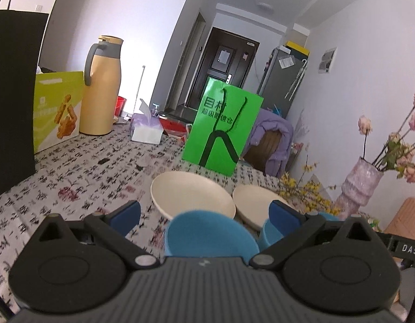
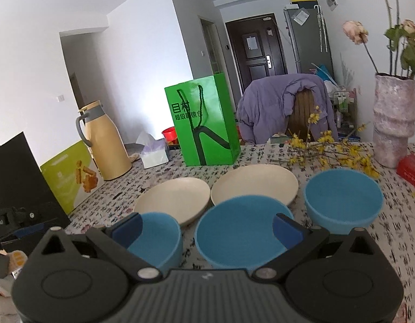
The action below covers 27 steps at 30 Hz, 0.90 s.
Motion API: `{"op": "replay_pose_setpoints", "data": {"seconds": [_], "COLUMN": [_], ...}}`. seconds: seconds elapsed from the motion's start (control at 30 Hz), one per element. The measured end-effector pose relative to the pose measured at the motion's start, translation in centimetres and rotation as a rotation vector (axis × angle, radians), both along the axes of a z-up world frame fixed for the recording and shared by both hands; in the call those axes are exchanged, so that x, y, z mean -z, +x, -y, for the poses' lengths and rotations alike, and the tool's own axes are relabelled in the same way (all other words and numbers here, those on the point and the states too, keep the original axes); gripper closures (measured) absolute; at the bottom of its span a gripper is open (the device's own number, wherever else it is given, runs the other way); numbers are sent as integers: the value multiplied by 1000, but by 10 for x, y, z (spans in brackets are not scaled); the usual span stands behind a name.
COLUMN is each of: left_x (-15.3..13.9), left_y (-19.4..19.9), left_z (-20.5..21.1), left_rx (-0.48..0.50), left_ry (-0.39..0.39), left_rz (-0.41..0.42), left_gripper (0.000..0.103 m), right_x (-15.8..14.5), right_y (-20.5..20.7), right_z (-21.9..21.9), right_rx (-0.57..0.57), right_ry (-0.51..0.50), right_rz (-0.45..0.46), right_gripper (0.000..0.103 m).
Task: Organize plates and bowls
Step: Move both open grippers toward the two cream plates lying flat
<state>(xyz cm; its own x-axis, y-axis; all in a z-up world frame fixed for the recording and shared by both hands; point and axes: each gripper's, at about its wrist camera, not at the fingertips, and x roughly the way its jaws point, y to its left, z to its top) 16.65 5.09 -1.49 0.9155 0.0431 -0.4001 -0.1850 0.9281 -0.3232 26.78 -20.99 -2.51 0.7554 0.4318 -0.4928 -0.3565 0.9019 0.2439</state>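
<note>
five dishes lie on the patterned surface (image 2: 396, 231) in front of the green bag (image 2: 204, 123). left to right: small blue bowl (image 2: 159, 239), two cream plates (image 2: 175, 199) (image 2: 254, 185), middle blue bowl (image 2: 239, 231), right blue bowl (image 2: 343, 196); all apart, likely laid out for stacking. left gripper (image 1: 204, 215) and right gripper (image 2: 206, 228): fingers wide, empty. near rims hidden.

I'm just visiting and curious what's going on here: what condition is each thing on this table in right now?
Left gripper: jaws open, holding nothing.
Right gripper: jaws open, holding nothing.
Three blue bowls: upright, empty, unstacked.
Two cream plates: flat, empty, side by side.
Thermos: upright, lid on.
Green bag: standing.
Vase: upright, holding flowers.
</note>
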Motion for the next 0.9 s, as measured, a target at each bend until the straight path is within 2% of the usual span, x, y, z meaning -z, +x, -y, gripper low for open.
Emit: {"op": "replay_pose_setpoints", "data": {"seconds": [0.47,0.67,0.9], "left_x": [-13,-16,-23], "left_y": [72,102,139], "left_z": [-35,-48,-69], "left_rx": [-26,-42,-43], "left_ry": [-98,-147,-246], "left_rz": [4,4,3], "left_gripper": [0,0,0], "right_x": [-4,-6,-12], "right_y": [87,126,164], "right_z": [-29,-35,-51], "right_rx": [4,3,26], "right_ry": [3,72,47], "right_rz": [-65,-130,-148], "right_gripper": [0,0,0]}}
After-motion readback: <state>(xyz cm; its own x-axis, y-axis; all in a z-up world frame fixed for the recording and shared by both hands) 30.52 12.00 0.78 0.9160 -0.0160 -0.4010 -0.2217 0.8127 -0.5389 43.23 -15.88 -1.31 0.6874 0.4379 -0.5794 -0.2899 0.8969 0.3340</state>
